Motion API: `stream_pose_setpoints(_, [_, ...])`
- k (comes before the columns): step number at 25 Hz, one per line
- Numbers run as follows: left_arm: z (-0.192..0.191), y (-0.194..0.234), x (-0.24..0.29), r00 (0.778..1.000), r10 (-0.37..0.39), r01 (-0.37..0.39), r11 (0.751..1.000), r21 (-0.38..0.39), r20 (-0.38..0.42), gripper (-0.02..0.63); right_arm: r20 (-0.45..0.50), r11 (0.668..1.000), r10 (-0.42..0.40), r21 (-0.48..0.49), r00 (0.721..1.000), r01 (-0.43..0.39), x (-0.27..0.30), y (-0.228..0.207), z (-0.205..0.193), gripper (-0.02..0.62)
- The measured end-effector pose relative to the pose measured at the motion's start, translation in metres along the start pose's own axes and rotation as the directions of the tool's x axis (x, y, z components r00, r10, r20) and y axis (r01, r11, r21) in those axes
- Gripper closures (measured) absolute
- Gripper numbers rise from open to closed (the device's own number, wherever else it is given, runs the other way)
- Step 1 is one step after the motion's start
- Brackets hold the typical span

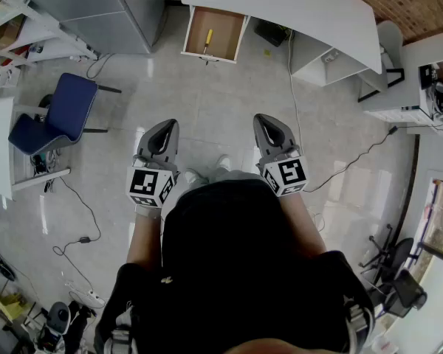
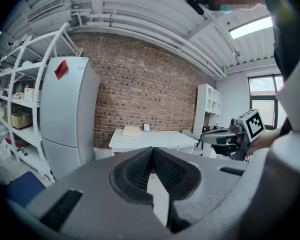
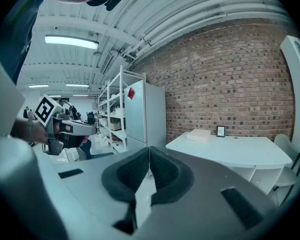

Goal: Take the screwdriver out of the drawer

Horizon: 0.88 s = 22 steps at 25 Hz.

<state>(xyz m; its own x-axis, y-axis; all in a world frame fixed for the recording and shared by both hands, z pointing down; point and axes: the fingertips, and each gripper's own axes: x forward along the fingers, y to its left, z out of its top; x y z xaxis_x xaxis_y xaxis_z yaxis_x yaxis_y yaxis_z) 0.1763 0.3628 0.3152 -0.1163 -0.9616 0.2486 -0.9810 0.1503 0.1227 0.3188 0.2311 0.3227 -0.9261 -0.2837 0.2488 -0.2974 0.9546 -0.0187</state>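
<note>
Inside open drawer (image 1: pixel 227 34), screwdriver (image 1: pixel 208 38) w/ yellow handle (dark shaft)

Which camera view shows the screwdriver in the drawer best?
The head view: the screwdriver lies in plain sight, seen from above, inside the open drawer. Both gripper views show the white desk from the side, but no screwdriver can be made out there.
</note>
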Motion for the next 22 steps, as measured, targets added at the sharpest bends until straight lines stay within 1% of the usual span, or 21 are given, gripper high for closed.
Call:
stream_pose_setpoints(7, [0.007,-0.020,0.036,1.000,0.002,-0.002,1.000,0.010,-0.012,0.603,0.010,1.000,0.019,0.009,1.000,-0.019,0.003,-0.037,0.000,0.581])
stream_pose_setpoints(13, [0.011,-0.032,0.062,0.999,0.009,-0.008,1.000,0.027,-0.032,0.603,0.046,0.996,0.033,0.083,0.998,-0.037,0.004,-0.072,-0.002,0.580])
stream_pose_setpoints(18, [0.008,-0.024,0.081,0.999,0.011,-0.009,1.000,0.026,-0.052,0.603,0.026,0.995,0.024,0.101,0.999,-0.026,0.017,-0.086,-0.010,0.580])
stream_pose_setpoints(22, [0.005,-0.002,0.103,0.998,0.001,0.000,1.000,0.011,-0.060,0.603,0.002,0.994,0.008,0.105,1.000,-0.008,0.041,-0.096,-0.015,0.580])
